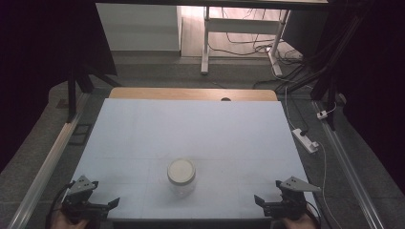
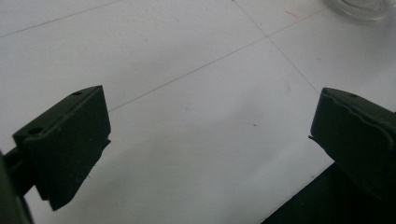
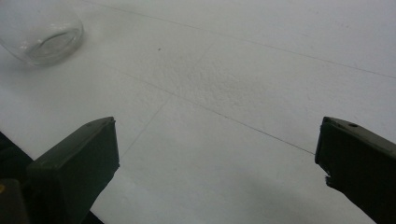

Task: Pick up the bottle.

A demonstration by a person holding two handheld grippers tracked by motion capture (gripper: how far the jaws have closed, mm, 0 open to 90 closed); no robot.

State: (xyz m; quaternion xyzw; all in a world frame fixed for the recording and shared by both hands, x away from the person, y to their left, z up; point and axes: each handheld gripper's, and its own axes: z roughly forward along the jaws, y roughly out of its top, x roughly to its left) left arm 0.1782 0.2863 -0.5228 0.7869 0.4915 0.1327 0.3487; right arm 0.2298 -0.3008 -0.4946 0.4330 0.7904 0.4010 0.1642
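Lidded jar, both grippers apart from it

We see the jar (image 1: 181,177) upright at lower centre of the high view, its pale lid (image 1: 181,170) on; the clear glass looks empty. Our left gripper (image 1: 112,203) sits at lower left, our right gripper (image 1: 259,200) at lower right, both with jaws spread wide, holding nothing over the white table (image 1: 191,129).
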